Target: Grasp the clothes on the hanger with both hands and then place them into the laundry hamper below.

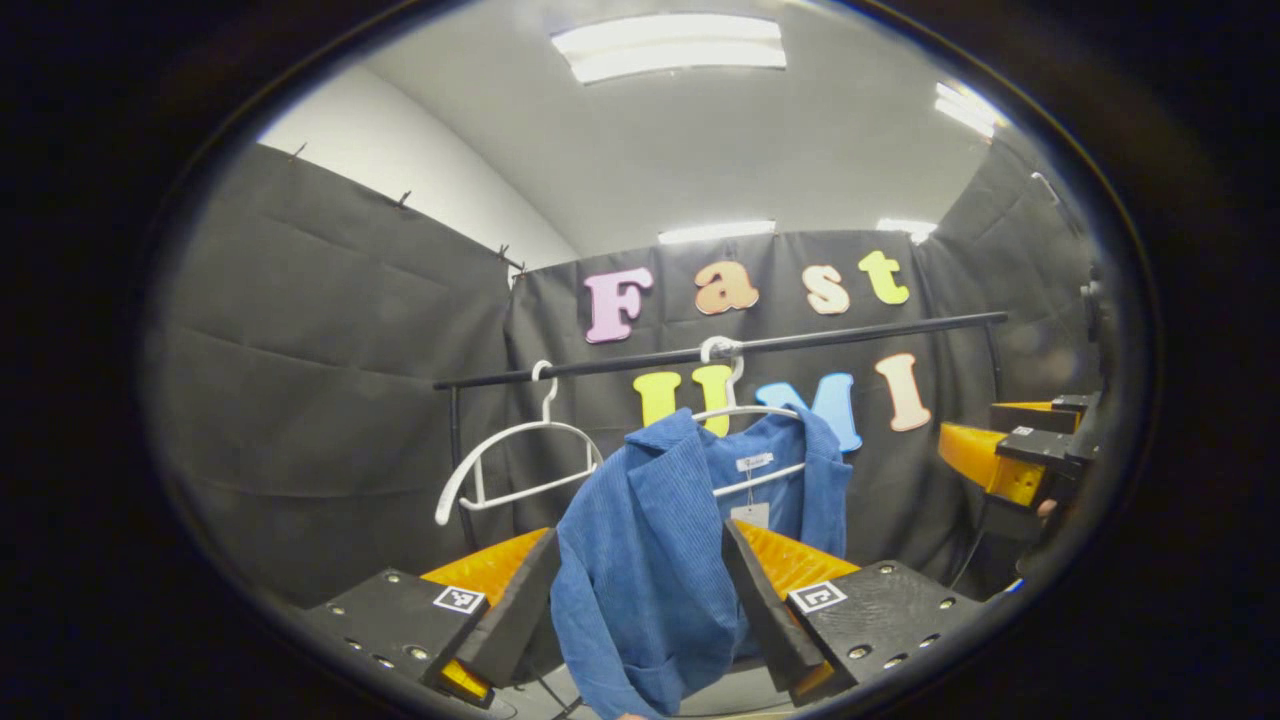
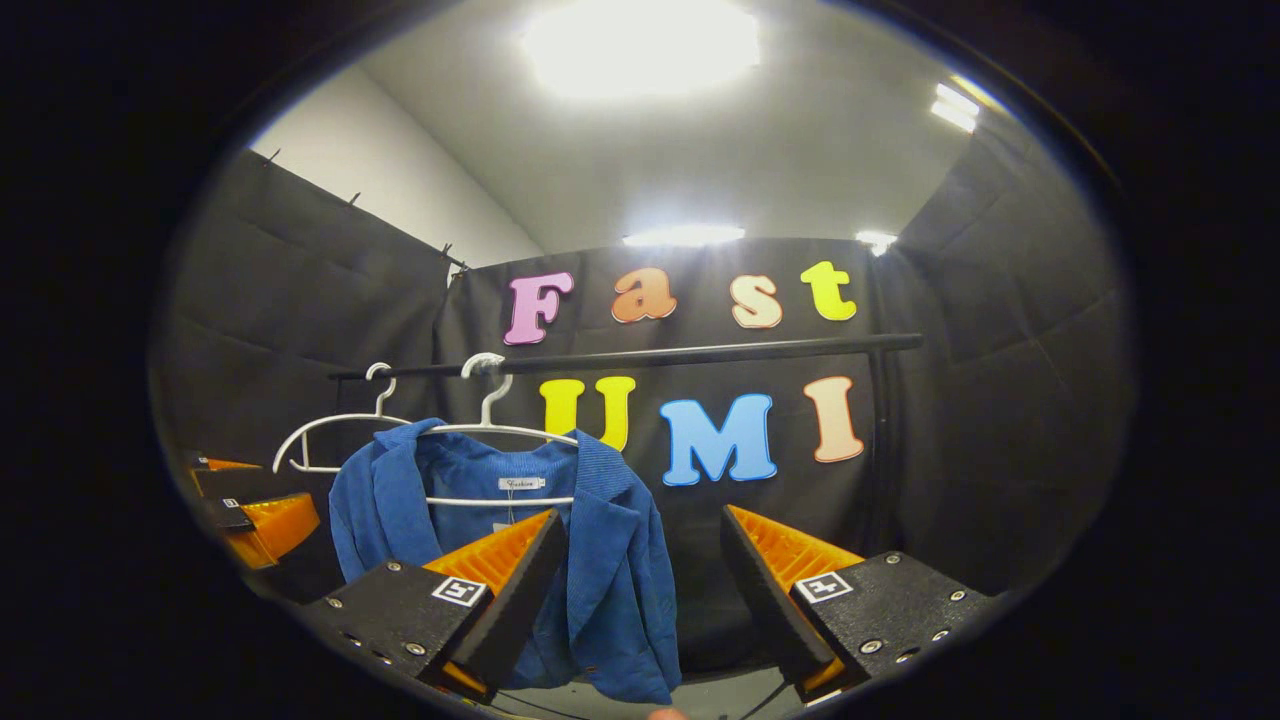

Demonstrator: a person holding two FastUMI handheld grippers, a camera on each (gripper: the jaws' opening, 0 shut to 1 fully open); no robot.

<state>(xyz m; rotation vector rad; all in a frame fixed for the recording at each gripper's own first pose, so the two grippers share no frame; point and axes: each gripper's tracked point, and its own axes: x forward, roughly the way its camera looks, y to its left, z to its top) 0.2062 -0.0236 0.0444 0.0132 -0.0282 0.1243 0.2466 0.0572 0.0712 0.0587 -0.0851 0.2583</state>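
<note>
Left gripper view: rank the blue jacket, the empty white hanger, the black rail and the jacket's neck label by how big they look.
1. Blue jacket, the largest area.
2. Black rail, longest but thin; its rank against the jacket is unsure.
3. Empty white hanger.
4. Neck label, by far the smallest.

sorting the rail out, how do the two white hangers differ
The left hanger is bare; the right hanger carries the blue jacket. In the left gripper view the bare one hangs tilted, while the loaded one sits more level. Both are white and hook over the same black rail.
</note>
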